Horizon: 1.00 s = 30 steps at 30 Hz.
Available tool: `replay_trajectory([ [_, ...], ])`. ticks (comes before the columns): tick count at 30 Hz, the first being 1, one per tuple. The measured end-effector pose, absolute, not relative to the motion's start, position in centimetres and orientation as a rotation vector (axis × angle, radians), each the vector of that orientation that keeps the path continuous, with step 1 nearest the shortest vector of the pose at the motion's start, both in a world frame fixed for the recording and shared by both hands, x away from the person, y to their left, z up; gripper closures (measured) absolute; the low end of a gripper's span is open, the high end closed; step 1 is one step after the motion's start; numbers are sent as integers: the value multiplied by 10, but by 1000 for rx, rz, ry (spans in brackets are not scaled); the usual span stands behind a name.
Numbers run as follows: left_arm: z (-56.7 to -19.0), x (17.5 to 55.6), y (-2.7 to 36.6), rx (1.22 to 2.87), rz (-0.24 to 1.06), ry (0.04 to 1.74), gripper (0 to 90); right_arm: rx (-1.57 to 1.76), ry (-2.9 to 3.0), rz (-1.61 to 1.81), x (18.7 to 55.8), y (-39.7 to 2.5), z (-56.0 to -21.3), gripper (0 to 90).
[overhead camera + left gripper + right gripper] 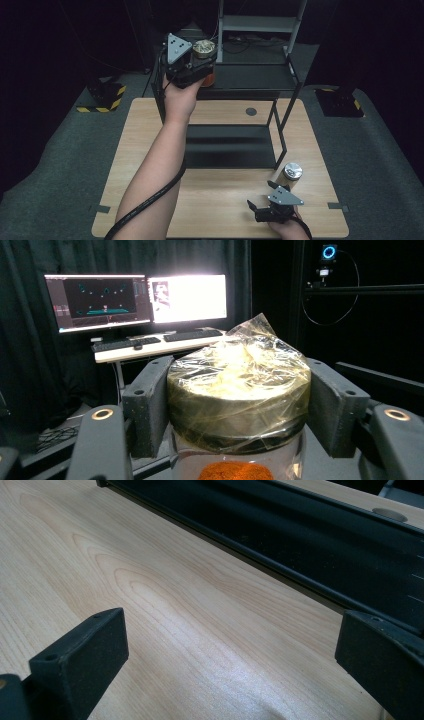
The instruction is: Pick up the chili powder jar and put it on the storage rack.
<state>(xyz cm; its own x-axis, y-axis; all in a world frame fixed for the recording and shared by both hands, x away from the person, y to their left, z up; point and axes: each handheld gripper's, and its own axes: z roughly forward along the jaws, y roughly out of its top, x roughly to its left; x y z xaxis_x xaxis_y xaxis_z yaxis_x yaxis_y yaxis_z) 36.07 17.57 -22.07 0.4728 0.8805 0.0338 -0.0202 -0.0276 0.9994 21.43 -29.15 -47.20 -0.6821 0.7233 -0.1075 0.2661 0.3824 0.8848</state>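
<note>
A glass jar [204, 49] with a gold lid under crinkled clear wrap and orange powder inside is up at the left end of the black rack's top shelf [250, 76]. My left gripper [202, 57] is shut on it. In the left gripper view its fingers [147, 400] press against both sides of the jar's lid [240, 385]. A second jar [292, 173] with a silver lid stands on the wooden table [220, 200] at the front right. Just in front of it my right gripper [261, 196] is open over bare wood [200, 610], with nothing between its jaws.
The black metal rack [281, 127] stands on the back half of the table, and its lower shelf edge [300, 545] lies just beyond the right gripper. Beyond the table are a desk with two monitors [135, 297] and dark curtains. Grey floor surrounds the table.
</note>
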Motion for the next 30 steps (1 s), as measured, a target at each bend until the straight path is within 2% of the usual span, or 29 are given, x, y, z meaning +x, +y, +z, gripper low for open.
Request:
replay_trajectory([
  [30,-231,363,175,1411,865,822,341,844,2167,1250,215,-291,-472,0],
])
